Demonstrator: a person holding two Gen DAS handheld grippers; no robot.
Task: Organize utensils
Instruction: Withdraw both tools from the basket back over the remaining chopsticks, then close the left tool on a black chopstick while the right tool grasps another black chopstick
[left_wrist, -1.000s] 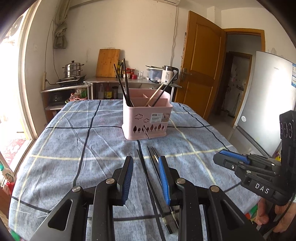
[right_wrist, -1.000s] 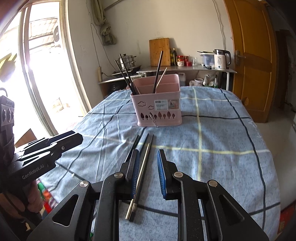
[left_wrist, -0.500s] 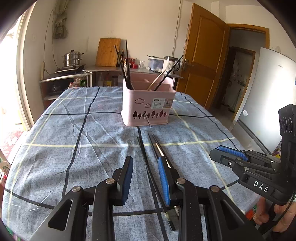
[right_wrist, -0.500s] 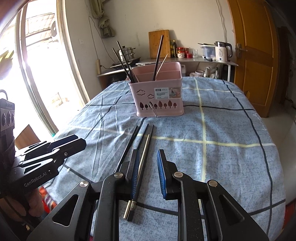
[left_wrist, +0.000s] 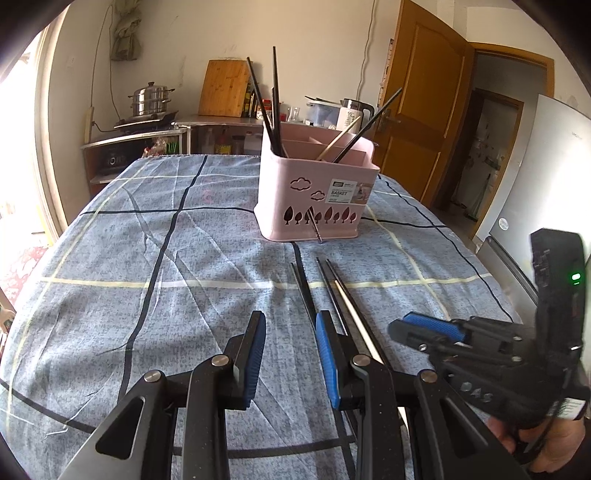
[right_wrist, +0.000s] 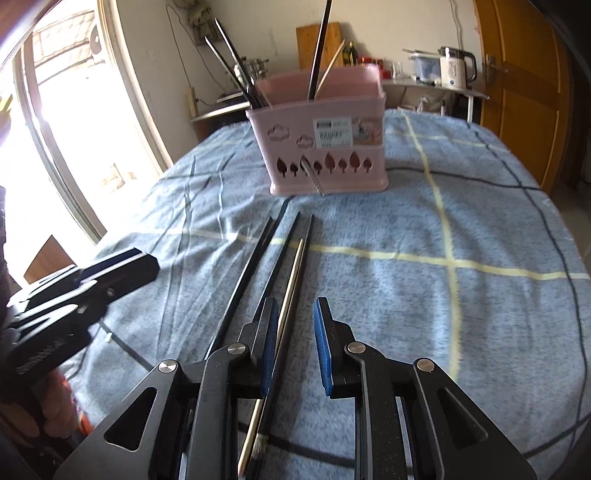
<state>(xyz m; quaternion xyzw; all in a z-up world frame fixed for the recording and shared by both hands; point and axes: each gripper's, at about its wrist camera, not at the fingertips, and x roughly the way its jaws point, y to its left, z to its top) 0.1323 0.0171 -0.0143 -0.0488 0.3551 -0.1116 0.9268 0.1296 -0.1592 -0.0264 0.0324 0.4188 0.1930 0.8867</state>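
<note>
On the blue checked cloth (right_wrist: 424, 206), just short of the pink basket (right_wrist: 325, 147), lie the loose chopsticks (right_wrist: 284, 258): several black ones and a pale one, side by side and pointing toward the basket. Your right gripper (right_wrist: 293, 347) hangs low over them with its jaws parted about a pad-width and nothing held; the pale stick and a black one pass beside the inner face of its left pad. Your left gripper (left_wrist: 290, 350) is likewise open and empty, with the sticks running under its right finger.

To take one cleanly, I judge you should shift the right gripper a little leftward so a single stick sits in the middle of the gap, come down until the pads bracket it, then close gently. The sticks lie close together, so aim near their nearer ends where they fan apart, or you may pinch two. Lift level before tilting upright for the basket, and choose a compartment with room; black sticks already stand at its left end and lean in its middle section.

How many black sticks lie here is hard to count, since fingers cover their near ends. One thin stick (right_wrist: 312, 177) seems to poke out through a leaf cut-out in the basket's front, though blur makes that uncertain. The basket's floor is hidden.
</note>
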